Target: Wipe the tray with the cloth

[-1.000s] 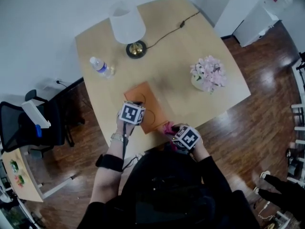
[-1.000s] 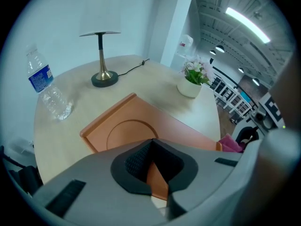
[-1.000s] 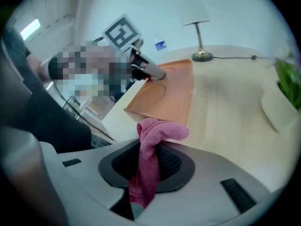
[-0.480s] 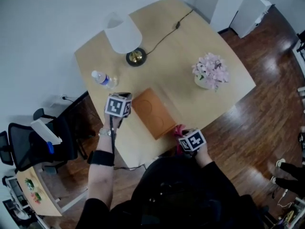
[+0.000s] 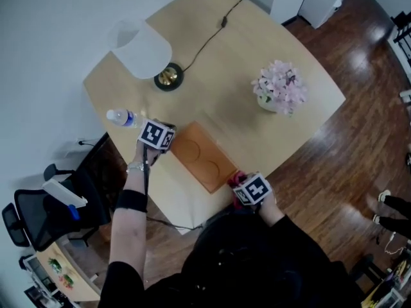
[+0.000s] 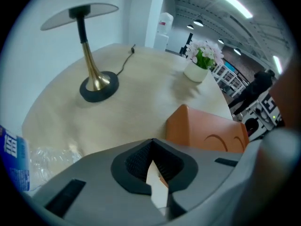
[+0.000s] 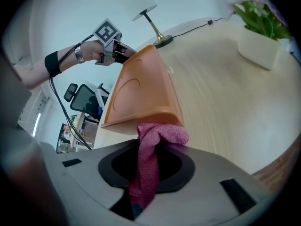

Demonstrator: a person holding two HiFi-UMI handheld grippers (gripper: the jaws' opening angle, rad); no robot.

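The orange tray lies on the wooden table near its front edge. My left gripper is at the tray's left far corner, beside the tray and not on it. Its jaws meet at the tips with nothing between them. My right gripper is at the tray's near right corner, shut on a pink cloth. The cloth bunches out of the jaws against the tray's near rim. The right gripper view also shows the left gripper by the tray's far end.
A table lamp with a brass base stands at the back left, its cord running across the table. A water bottle lies close to my left gripper. A pot of pink flowers stands at the right. An office chair is left of the table.
My left gripper has moved left, from above the tray to beside its left corner. My right gripper has stayed at the near corner with the cloth, sinking slightly and rolling.
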